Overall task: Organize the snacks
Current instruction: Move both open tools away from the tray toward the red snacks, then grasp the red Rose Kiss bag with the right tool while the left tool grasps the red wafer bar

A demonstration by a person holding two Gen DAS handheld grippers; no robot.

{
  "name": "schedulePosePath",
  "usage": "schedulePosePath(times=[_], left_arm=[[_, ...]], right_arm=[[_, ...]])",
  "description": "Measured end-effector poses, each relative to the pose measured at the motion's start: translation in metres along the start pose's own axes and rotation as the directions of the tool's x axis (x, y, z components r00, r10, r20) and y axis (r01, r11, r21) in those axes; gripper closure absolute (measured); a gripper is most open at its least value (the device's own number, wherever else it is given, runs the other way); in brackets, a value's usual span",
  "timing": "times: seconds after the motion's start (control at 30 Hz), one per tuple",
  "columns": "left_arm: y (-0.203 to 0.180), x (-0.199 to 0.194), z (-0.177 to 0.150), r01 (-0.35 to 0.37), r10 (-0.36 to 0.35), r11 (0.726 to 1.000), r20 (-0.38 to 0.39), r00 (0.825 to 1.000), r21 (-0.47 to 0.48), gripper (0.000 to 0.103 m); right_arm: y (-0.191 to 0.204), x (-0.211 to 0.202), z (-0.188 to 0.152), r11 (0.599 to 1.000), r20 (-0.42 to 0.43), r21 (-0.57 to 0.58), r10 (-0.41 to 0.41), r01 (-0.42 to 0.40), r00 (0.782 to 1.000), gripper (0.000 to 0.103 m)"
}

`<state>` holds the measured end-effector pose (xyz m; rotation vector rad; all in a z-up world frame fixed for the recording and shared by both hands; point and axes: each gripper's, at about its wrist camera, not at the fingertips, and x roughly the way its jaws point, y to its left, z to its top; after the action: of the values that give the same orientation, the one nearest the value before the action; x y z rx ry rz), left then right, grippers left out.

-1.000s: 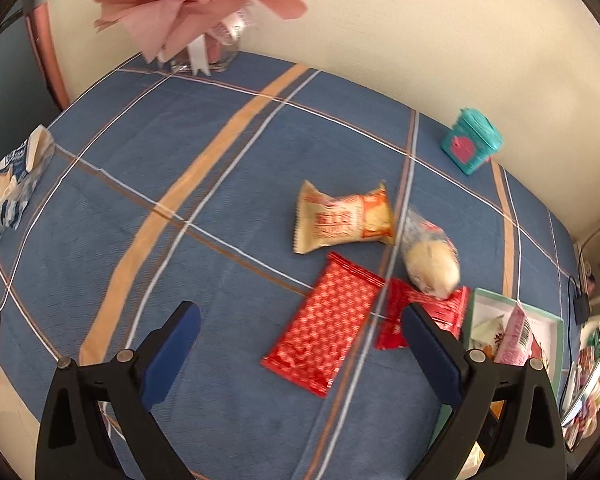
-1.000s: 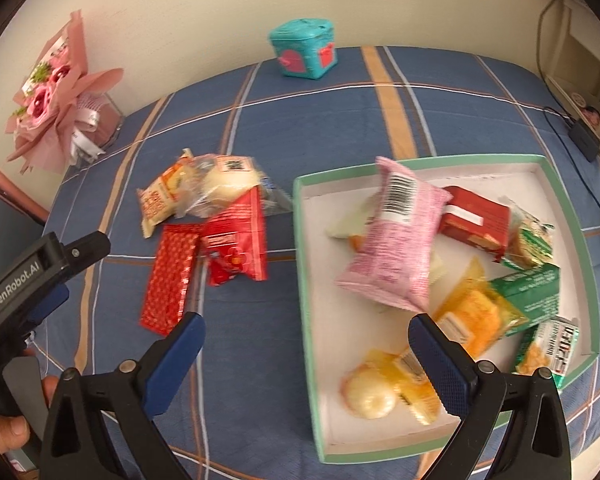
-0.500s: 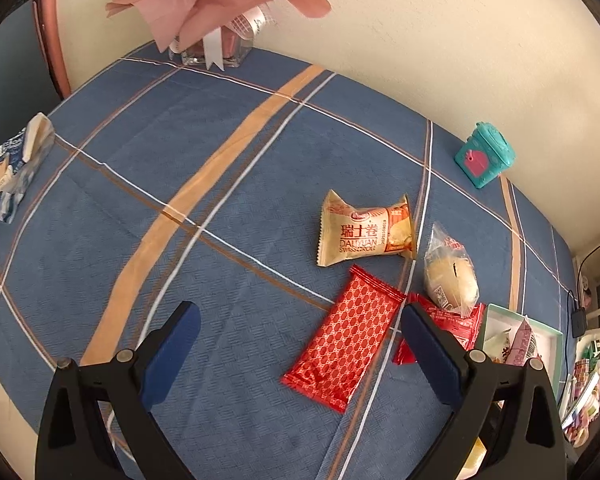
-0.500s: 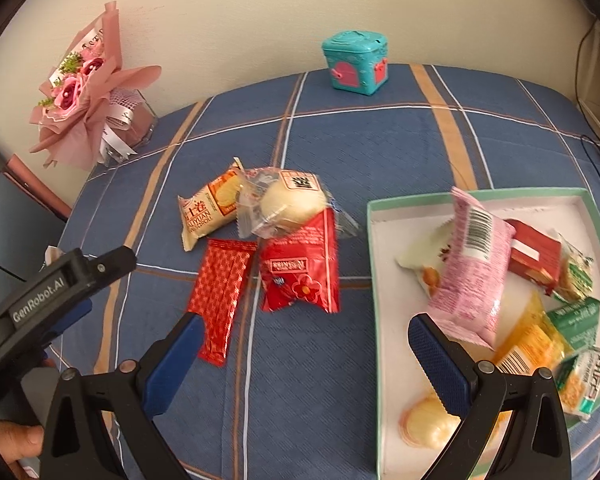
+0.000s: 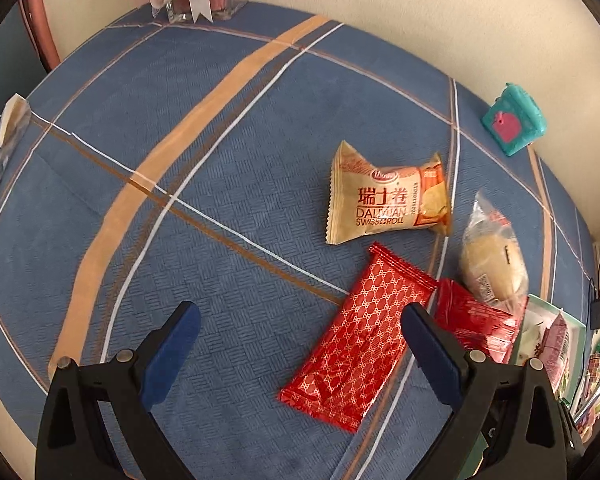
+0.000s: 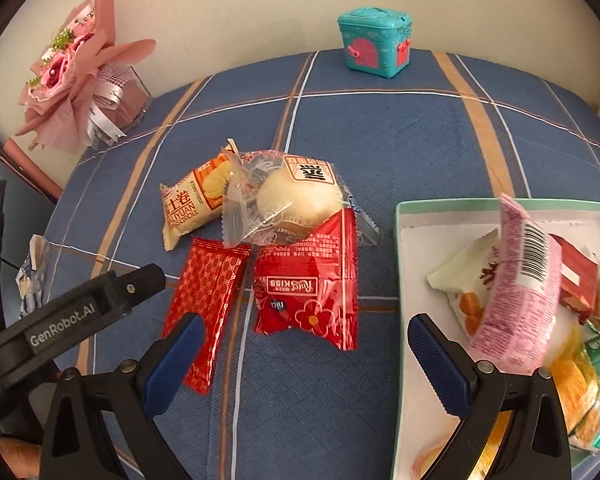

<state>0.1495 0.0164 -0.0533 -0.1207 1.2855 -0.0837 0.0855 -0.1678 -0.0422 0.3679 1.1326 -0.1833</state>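
Four snacks lie loose on the blue plaid cloth: a beige Swiss roll pack (image 5: 384,200) (image 6: 192,208), a clear-wrapped bun (image 5: 492,260) (image 6: 296,200), a patterned red packet (image 5: 360,340) (image 6: 208,304) and a red Kiss packet (image 5: 476,320) (image 6: 308,284). A green-rimmed white tray (image 6: 404,264) (image 5: 576,344) at the right holds several snacks, among them a pink packet (image 6: 516,284). My left gripper (image 5: 296,340) is open and empty just short of the patterned red packet. My right gripper (image 6: 304,348) is open and empty, hovering near the Kiss packet.
A teal toy box (image 6: 376,42) (image 5: 514,120) stands by the wall. A pink bouquet in a glass holder (image 6: 84,72) stands at the back left. A blue-white packet (image 5: 0,148) lies at the table's left edge. The left gripper's body (image 6: 72,312) shows in the right wrist view.
Both grippers have moved closer to the loose snacks. The right view has swung left from the tray toward the red packets. Both jaws stay open.
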Motion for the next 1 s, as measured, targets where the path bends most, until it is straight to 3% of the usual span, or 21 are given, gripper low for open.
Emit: schedulePosePath(times=[0.3, 0.5, 0.63, 0.9, 1.0], left_arm=[[-0.006, 0.008, 0.008, 0.005, -0.005, 1.000, -0.010, 1.000, 0.005, 0.003], [-0.005, 0.019, 0.010, 0.035, -0.035, 0.999, -0.033, 0.999, -0.002, 0.003], [-0.017, 0.022, 0.009, 0.054, -0.053, 0.998, -0.037, 0.998, 0.031, 0.003], [-0.043, 0.040, 0.006, 0.094, -0.088, 0.993, -0.090, 0.992, 0.064, 0.003], [-0.053, 0.048, 0.005, 0.072, -0.063, 0.994, -0.099, 0.993, 0.087, 0.003]], right_arm=[[0.008, 0.012, 0.010, 1.000, 0.013, -0.018, 0.000, 0.001, 1.000, 0.018], [0.008, 0.022, 0.012, 1.000, 0.003, -0.020, -0.007, 0.007, 1.000, 0.018], [0.005, 0.026, 0.011, 1.000, -0.004, -0.010, -0.008, 0.008, 1.000, 0.034], [-0.004, 0.026, 0.008, 1.000, -0.012, 0.000, 0.003, -0.003, 1.000, 0.039], [-0.005, 0.027, 0.006, 1.000, -0.019, -0.010, -0.001, 0.001, 1.000, 0.042]])
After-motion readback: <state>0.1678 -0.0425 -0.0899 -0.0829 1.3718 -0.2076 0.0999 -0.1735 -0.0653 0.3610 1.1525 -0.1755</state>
